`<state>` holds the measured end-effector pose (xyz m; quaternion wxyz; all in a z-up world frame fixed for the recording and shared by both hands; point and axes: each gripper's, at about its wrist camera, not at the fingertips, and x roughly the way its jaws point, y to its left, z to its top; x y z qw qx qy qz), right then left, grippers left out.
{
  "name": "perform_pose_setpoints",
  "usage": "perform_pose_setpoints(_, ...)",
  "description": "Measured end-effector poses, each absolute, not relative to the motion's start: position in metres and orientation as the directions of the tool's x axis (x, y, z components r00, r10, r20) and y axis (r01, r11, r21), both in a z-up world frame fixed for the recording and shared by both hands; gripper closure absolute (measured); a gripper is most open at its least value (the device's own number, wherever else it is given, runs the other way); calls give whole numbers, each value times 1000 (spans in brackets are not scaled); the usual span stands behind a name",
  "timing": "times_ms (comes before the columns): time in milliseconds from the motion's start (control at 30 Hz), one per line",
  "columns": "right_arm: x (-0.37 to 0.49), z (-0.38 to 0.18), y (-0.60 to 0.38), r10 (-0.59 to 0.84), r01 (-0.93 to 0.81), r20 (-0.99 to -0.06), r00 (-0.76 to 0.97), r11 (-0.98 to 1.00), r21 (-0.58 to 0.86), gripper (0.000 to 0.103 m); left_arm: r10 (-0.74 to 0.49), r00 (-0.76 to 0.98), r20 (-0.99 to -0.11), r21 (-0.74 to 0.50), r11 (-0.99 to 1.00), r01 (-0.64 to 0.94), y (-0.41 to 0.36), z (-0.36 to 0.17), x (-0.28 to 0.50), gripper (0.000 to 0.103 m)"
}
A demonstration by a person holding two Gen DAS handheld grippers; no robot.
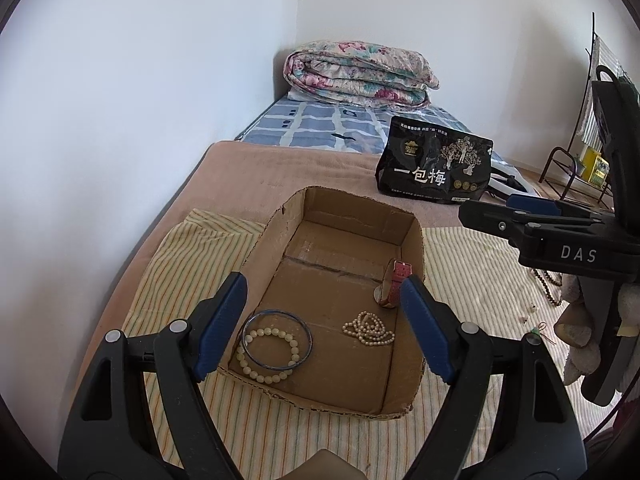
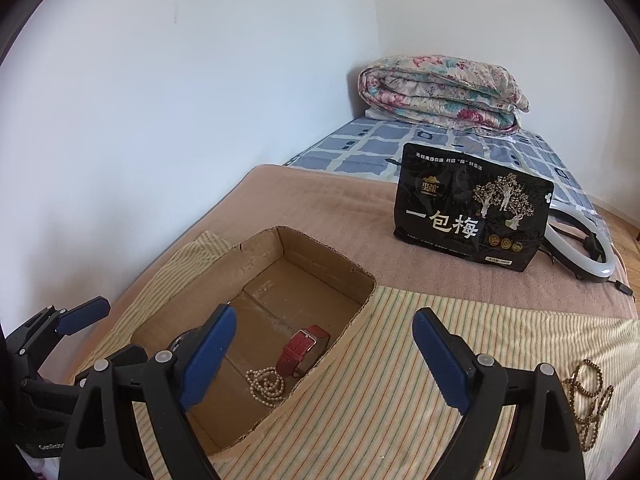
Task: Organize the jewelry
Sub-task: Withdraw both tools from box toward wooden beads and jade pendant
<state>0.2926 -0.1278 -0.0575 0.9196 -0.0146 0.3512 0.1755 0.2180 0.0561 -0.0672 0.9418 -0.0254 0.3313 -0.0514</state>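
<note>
Sorting stands partly done, judging by how the pieces lie on the bed.

Container: cardboard box [image 1: 416,240], open-topped, set on a striped cloth [image 2: 400,360] over the bed.

Already in the box:
- blue bangle [image 1: 308,330], flat on the floor of the box at its near left;
- pale bead bracelet [image 1: 256,372], lying partly within the bangle's ring and overlapping it;
- pearl strand [image 1: 368,328], bunched at the near right;
- red-strapped watch [image 1: 398,280], propped against the right wall, just beyond the pearls.

Left to place: brown bead strand [image 2: 588,396], loose on the cloth, well apart from the box on the right side. A few tiny items [image 1: 534,314] also lie on the cloth to the right; too small to identify.

Left tool [image 1: 324,320]: jaws spread wide, holding nothing, poised above the near end of the box.
Right tool [image 2: 324,360]: jaws likewise spread and empty, over the box's right edge and the cloth.

Unrelated: black snack bag [image 2: 472,216], folded floral quilt [image 2: 440,92], ring light [image 2: 588,256].
</note>
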Motion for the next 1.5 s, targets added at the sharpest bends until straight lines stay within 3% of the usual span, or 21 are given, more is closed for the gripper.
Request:
perform_pose_setpoints(467, 258, -33, -179, 257, -285, -620, 741, 957, 57, 6, -143, 787, -600, -74, 990, 123, 26, -48, 201, 22)
perform_pose_setpoints(833, 224, -24, -250, 137, -205, -605, 784, 978, -44, 1, -223, 774, -592, -106, 974, 199, -14, -42, 192, 22)
perform_pose_setpoints(1500, 216, -65, -401, -48, 19, -664, 747, 998, -51, 0, -367, 680, -634, -149, 921, 359, -114, -67, 201, 22)
